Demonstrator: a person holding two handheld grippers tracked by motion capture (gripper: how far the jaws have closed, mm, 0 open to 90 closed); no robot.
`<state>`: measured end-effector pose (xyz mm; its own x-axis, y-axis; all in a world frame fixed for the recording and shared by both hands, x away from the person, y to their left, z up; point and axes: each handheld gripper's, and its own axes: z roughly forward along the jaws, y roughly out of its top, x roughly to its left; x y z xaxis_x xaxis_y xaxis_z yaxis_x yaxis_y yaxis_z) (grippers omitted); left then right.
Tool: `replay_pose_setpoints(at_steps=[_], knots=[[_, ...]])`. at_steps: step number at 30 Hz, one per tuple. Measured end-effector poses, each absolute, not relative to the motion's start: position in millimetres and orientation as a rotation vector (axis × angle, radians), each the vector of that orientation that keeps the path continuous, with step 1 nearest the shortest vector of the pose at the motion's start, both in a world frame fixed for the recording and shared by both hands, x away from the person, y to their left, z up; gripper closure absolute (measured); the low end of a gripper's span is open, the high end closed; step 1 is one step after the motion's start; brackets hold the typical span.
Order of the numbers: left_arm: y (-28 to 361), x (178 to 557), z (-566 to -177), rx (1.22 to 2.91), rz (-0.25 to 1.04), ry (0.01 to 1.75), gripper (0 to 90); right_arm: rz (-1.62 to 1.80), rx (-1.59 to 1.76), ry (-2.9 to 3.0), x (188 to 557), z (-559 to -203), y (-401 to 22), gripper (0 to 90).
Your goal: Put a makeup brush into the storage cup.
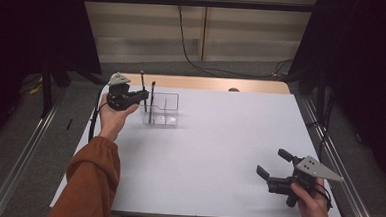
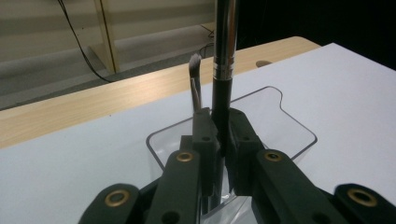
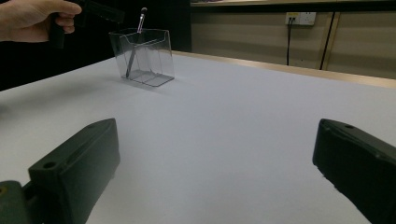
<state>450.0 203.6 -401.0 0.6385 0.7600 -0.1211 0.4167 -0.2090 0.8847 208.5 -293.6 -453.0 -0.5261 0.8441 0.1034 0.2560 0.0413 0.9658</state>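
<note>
At the far left of the white surface (image 1: 213, 154), a clear plastic organiser (image 1: 163, 109) is seen, with one makeup brush (image 1: 152, 102) leaning inside it. A second, dark-handled makeup brush (image 2: 223, 70) is held upright over the organiser by the left gripper (image 2: 223, 135), whose jaws are clamped tight on its handle. Near the right front edge, well apart, the right gripper (image 1: 273, 165) is held with jaws spread wide and nothing between them.

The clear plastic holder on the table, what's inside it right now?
The clear holder has one thin brush leaning in it, bristles up. The left tool is shut on a second brush, upright over the holder; its lower end is hidden behind the jaws.
</note>
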Motion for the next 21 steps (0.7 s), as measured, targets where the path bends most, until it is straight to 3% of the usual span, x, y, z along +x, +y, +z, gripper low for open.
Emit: replay_pose_setpoints(at_steps=[21], knots=[[200.7,450.7,-410.1,1.87,0.411,0.932,80.9,1.513,1.124,1.816,209.0,-453.1,-293.1,0.0]])
